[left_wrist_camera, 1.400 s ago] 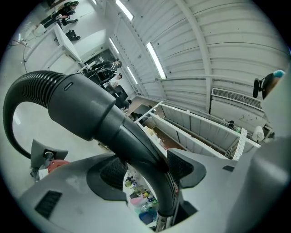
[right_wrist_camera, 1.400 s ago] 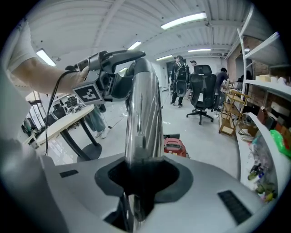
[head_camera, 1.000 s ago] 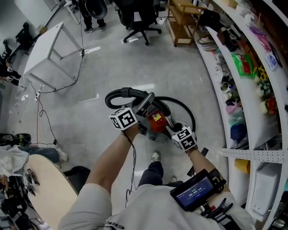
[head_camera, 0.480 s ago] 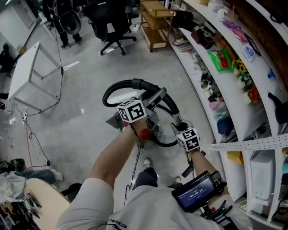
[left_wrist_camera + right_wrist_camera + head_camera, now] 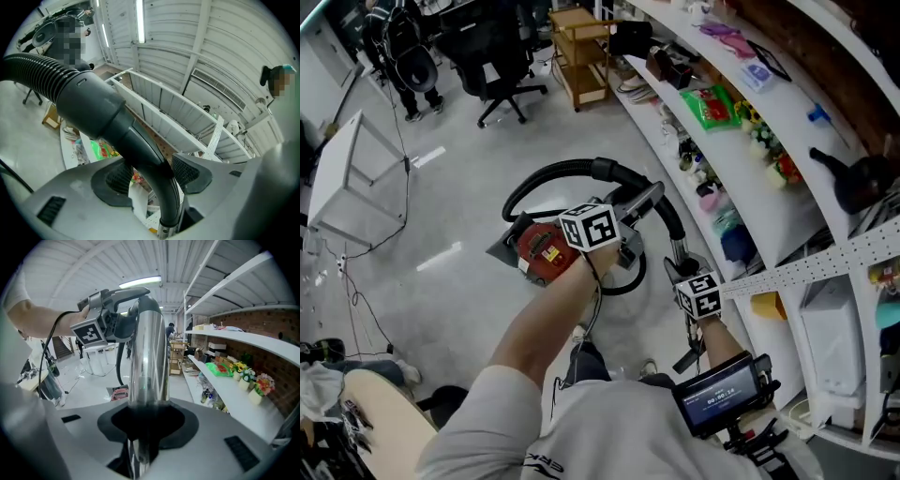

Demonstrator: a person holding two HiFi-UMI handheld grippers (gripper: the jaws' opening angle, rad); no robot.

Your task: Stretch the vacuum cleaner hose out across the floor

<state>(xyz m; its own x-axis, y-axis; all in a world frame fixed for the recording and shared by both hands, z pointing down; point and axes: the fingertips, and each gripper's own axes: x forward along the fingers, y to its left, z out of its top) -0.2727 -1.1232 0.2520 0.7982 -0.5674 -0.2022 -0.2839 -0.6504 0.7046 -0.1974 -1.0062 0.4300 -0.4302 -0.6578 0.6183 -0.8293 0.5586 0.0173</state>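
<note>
The black ribbed hose [image 5: 546,175] loops over the floor from the red vacuum cleaner body [image 5: 541,251] up to a curved black handle [image 5: 649,199]. My left gripper [image 5: 628,217] is shut on that handle; in the left gripper view the handle [image 5: 140,145] runs between both pads [image 5: 188,171], with the hose [image 5: 37,72] at upper left. A chrome wand tube [image 5: 680,251] continues below the handle. My right gripper [image 5: 684,270] is shut on the wand tube [image 5: 147,357], which stands upright in the right gripper view, with the left gripper [image 5: 105,324] higher up it.
Curved white shelves [image 5: 727,159] full of small goods run along the right. A wooden trolley [image 5: 581,42] and office chair [image 5: 497,56] stand beyond. A white table [image 5: 342,173] and floor cables [image 5: 356,281] lie left. My shoe [image 5: 579,336] is below the vacuum.
Both grippers, with handle and wand, have swung toward the shelves and risen. The red vacuum body, earlier under the grippers, now shows left of the left gripper.
</note>
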